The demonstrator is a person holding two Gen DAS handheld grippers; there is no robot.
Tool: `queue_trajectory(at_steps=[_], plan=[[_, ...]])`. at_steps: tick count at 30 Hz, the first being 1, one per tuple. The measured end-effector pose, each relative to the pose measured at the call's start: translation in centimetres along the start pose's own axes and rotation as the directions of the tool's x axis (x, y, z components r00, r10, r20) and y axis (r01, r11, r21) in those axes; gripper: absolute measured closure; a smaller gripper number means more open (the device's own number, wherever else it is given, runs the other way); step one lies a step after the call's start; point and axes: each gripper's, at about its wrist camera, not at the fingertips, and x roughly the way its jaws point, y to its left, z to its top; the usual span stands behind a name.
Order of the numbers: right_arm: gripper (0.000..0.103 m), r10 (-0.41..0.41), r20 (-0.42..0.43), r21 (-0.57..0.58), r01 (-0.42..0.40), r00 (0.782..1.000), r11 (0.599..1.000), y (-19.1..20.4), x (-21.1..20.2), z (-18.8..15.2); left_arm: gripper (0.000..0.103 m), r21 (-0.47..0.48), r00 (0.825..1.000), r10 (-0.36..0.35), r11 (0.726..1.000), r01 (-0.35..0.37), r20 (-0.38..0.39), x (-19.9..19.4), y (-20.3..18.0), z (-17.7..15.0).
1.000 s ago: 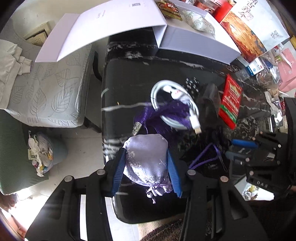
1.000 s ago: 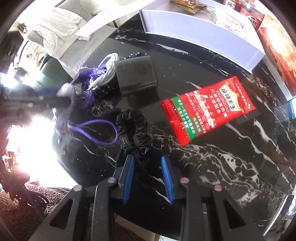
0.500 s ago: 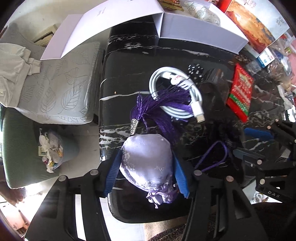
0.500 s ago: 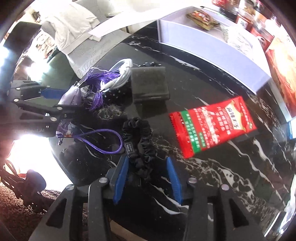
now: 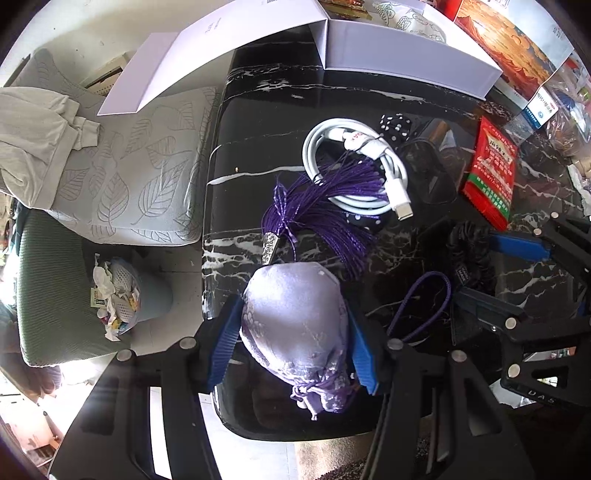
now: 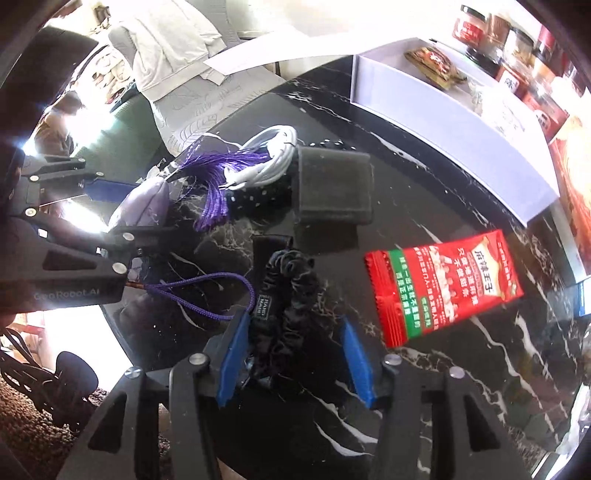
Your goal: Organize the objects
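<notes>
Your left tool brackets the lavender pouch, pads just beside its sides, no clear squeeze. Your right tool, half-open and just closing, straddles the black scrunchie. Its long axis runs up-frame, hugging the left pad.

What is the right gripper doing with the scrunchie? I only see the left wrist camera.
Observer: The scrunchie lies between the pads of the right gripper. Its jaws have just been closing, but one pad stands clear of it.
Operator: Anything behind the white box?
Observer: Yes, several jars stand behind the box.
Operator: What's the dark shape by the cable?
Observer: A black square case, right beside the cable.
</notes>
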Motion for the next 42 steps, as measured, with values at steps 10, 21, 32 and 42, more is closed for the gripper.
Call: queue_trajectory(at_steps=[10, 21, 32, 42], plan=[[0.089, 0.081, -0.015, 0.027, -0.08, 0.997, 0.996, -0.3, -0.4, -0.5, 0.064, 0.014, 1.0, -0.009, 1.0, 0.009, 0.014, -0.7, -0.3, -0.5], [0.089, 0.126, -0.003, 0.112, -0.125, 0.992, 0.986, -2.2, -2.6, -1.1, 0.064, 0.065, 0.998, -0.062, 0.996, 0.061, 0.017, -3.7, -2.1, 0.5], [0.089, 0.111, 0.052, 0.152, -0.118, 0.992, 0.981, -3.8, -7.0, -1.0, 0.064, 0.175, 0.989, -0.127, 0.978, 0.112, 0.08, -8.8, -4.7, 3.0], [0.088, 0.046, 0.081, 0.225, -0.063, 0.996, 0.972, -5.9, -10.0, -1.6, 0.064, 0.293, 0.976, -0.167, 0.949, 0.121, 0.138, -12.5, -8.0, 5.2]])
